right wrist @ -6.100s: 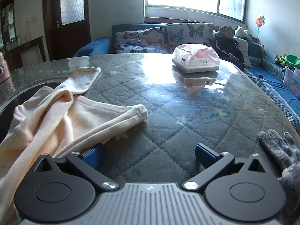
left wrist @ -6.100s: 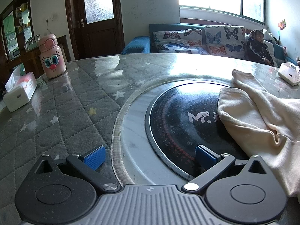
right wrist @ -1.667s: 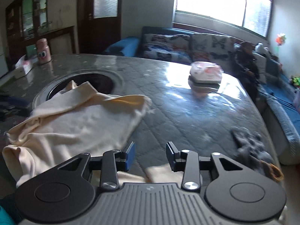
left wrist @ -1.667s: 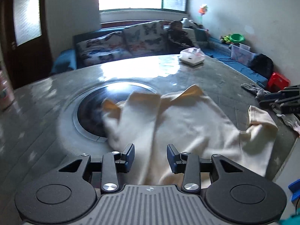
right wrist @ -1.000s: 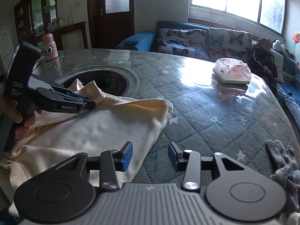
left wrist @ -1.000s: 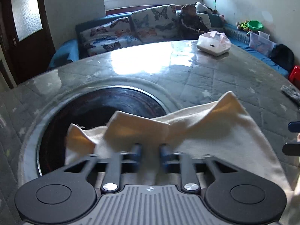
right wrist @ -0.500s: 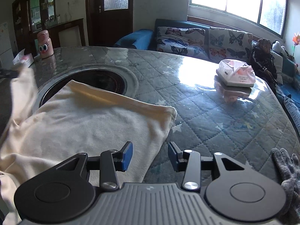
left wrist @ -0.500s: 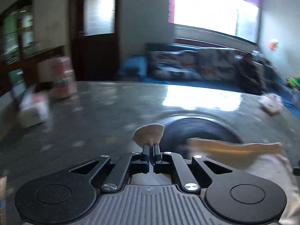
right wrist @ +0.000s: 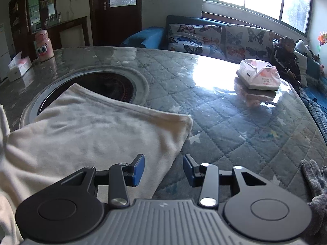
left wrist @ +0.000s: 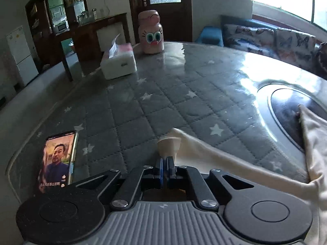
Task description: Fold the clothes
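Note:
A cream garment (right wrist: 92, 134) lies spread on the round quilted table, partly over the dark round hob (right wrist: 110, 85). My left gripper (left wrist: 166, 165) is shut on a cream sleeve end (left wrist: 169, 143), drawn out to the left low over the table, with the sleeve (left wrist: 235, 161) trailing back to the garment body (left wrist: 314, 134). My right gripper (right wrist: 163, 169) is open and empty, hovering over the garment's near right edge.
A lit phone (left wrist: 57, 161) lies at the table's near left edge. A white tissue box (left wrist: 118, 63) and a pink cartoon bottle (left wrist: 151, 34) stand beyond it. Another tissue box (right wrist: 259, 74) sits at the far right, a grey glove (right wrist: 316, 183) at the near right.
My left gripper closed on the sleeve and swung left, pulling it out across the table toward the phone. My right gripper stays open over the garment's edge.

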`<state>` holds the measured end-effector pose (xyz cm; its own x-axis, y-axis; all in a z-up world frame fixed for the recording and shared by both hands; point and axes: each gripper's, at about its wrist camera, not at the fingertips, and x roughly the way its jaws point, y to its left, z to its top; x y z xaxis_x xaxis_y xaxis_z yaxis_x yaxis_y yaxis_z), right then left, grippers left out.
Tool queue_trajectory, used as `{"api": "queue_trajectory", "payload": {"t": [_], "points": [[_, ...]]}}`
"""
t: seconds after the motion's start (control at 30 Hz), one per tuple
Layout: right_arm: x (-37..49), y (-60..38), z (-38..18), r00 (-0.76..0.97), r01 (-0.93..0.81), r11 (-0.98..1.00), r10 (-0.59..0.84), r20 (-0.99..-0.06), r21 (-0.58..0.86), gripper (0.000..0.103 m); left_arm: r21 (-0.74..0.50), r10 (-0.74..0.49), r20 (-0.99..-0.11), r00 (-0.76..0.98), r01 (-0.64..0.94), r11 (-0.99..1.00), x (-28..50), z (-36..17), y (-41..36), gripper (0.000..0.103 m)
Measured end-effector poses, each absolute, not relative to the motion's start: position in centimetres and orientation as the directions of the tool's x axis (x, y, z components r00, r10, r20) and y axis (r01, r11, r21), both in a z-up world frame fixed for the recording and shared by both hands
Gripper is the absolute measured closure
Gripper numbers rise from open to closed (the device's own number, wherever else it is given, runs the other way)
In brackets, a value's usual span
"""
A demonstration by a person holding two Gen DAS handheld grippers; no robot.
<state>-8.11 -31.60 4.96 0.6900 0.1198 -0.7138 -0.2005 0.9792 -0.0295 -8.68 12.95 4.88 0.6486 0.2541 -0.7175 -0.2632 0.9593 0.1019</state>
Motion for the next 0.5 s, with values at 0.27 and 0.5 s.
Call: {"api": "queue_trajectory", "payload": {"t": [0.27, 0.5], "points": [[-5.7, -32.0, 5.3, 0.691, -0.197, 0.980, 0.122, -0.713, -0.023, 0.063, 0.040, 0.088, -0.676, 0.732, -0.083, 0.996, -5.7, 7.7, 7.3, 0.071], [-3.4, -32.7, 4.9, 0.680, -0.170, 0.985, 0.114, -0.724, -0.005, 0.067, -0.015, -0.141, -0.695, 0.705, 0.181, 0.983, 0.2, 6.6, -1.6, 0.071]]}}
